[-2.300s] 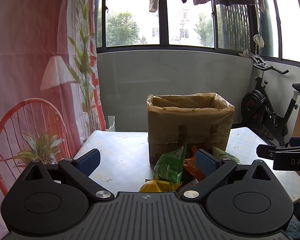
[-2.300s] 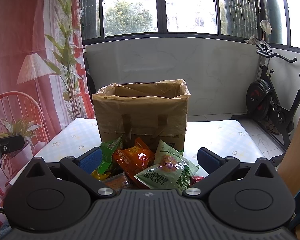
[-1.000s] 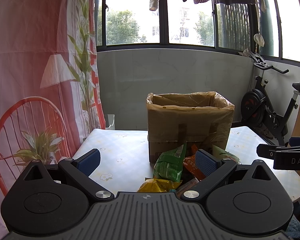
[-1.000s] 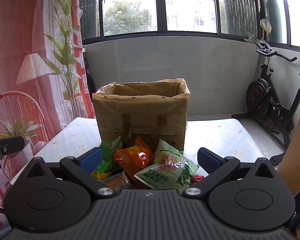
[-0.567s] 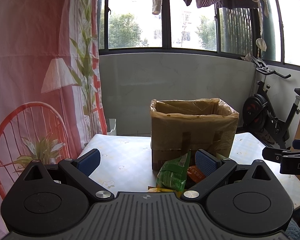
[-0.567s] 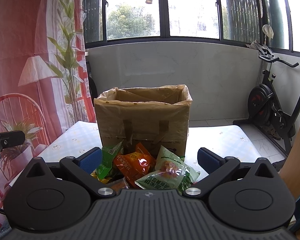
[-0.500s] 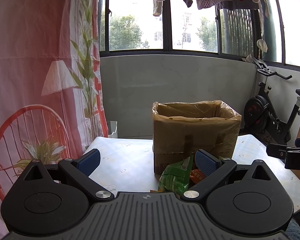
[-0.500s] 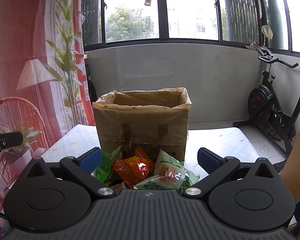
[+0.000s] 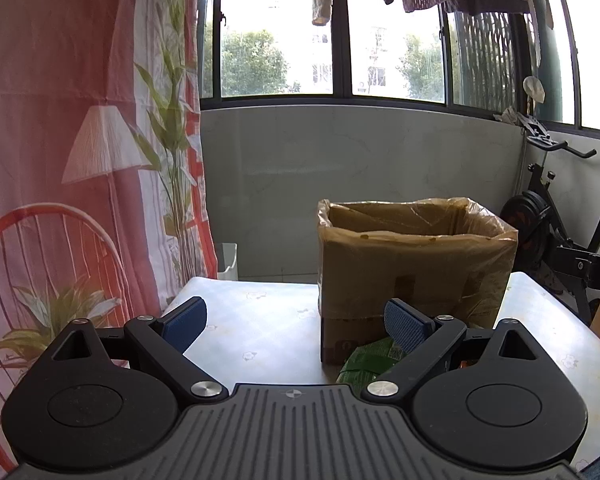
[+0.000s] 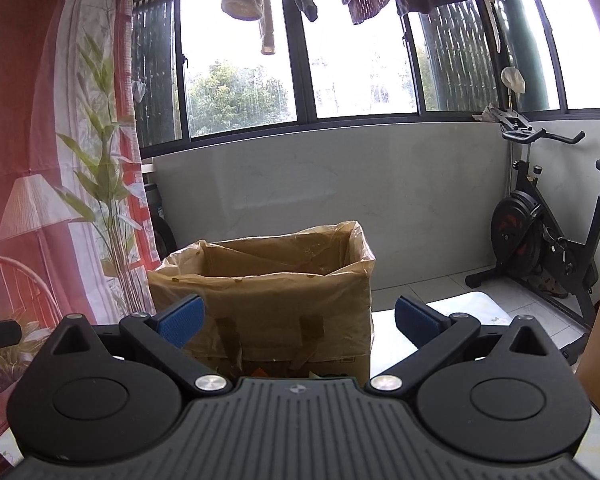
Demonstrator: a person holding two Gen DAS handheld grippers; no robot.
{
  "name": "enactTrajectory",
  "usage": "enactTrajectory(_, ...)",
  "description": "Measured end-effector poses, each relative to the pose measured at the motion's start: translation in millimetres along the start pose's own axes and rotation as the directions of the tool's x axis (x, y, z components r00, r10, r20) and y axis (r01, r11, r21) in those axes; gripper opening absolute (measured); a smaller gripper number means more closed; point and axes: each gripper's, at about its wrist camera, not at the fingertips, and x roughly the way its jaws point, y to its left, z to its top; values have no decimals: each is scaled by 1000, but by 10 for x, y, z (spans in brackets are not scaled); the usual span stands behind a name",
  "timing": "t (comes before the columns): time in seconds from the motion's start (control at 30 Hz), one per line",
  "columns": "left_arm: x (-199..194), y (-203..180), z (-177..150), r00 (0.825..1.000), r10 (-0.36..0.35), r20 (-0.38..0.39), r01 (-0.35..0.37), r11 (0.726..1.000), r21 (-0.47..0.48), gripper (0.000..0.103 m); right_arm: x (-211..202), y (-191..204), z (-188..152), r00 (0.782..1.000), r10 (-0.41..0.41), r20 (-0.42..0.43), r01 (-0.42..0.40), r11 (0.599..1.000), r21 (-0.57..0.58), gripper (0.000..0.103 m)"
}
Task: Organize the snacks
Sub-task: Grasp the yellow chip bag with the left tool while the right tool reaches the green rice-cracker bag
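A brown cardboard box (image 9: 416,272) lined with clear plastic stands open-topped on the white patterned table (image 9: 260,320). My left gripper (image 9: 296,320) is just short of the box's front left corner; its jaws are closing slightly, with nothing between them. A green snack packet (image 9: 370,360) lies at the box's foot, under the right finger. In the right wrist view the box (image 10: 268,296) fills the middle. My right gripper (image 10: 298,320) is wide open in front of it and holds nothing. Only slivers of snack packets (image 10: 260,372) show above its body.
An exercise bike (image 10: 540,232) stands on the floor to the right. A pink printed curtain (image 9: 60,160) hangs along the left, with a small white bin (image 9: 226,260) behind the table. Laundry hangs over the window. The right gripper's tip (image 9: 592,268) shows at the right edge.
Both grippers moved towards the box, which now looks larger. The snack pile has slid down behind the gripper bodies, almost out of sight in the right wrist view. The right view tilted slightly.
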Motion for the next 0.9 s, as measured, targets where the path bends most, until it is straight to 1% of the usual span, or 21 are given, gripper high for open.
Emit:
enactTrajectory(0.1, 195, -9, -147, 998, -27, -50, 27, 1000, 3, 96, 97, 17, -167, 997, 49, -52, -49, 999, -2, 103)
enactTrajectory(0.23, 425, -33, -387, 990, -56, -128, 58, 998, 13, 95, 233, 33, -430, 990, 38, -133, -41, 999, -24, 103)
enactTrajectory(0.33, 580, -26, -542, 981, -61, -181, 67, 998, 23, 94, 304, 1, -586, 985, 7, -170, -12, 999, -31, 103)
enactTrajectory(0.5, 789, 4, -737, 965, -82, -250, 97, 994, 51, 93, 366, -100, -762, 978, -20, -208, 16, 1000, -22, 103)
enactTrajectory(0.63, 910, 12, -859, 949, -98, -298, 120, 991, 56, 89, 401, -178, -840, 973, -34, -227, 33, 999, -11, 103)
enactTrajectory(0.8, 1047, 58, -921, 939, -121, -321, 138, 990, 30, 87, 458, -219, -891, 971, -42, -234, 39, 999, -15, 103)
enactTrajectory(0.9, 1131, 51, -951, 934, -143, -329, 157, 987, 16, 84, 486, -209, -939, 970, -33, -241, 26, 999, -34, 103)
